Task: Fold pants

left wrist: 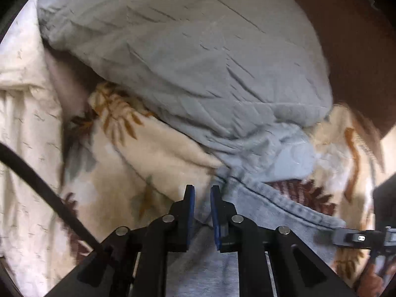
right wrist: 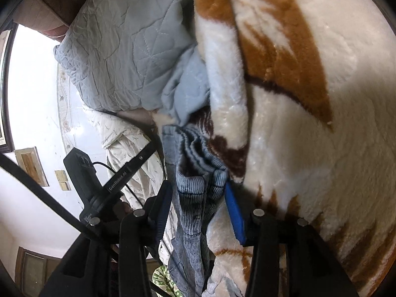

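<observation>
The faded blue denim pants are lying on a cream plush blanket with brown and orange leaf prints, which is spread over a bed. In the left wrist view their stitched waistband is running diagonally down to the right, with a rumpled fold bunching at its upper end. In the right wrist view the same denim is showing fine dark vertical stripes and is hanging in gathered pleats against a raised fold of the blanket.

The left gripper is hovering over the edge of the pants with a narrow gap between its blue pads; nothing is pinched there, though denim is showing beneath them. The right gripper is standing partly spread, the bunched denim sitting between its fingers, and whether the pads are pressing on it I cannot tell.

A pale grey-blue quilted duvet is lying heaped beyond the pants, touching their upper end. No containers are showing.
</observation>
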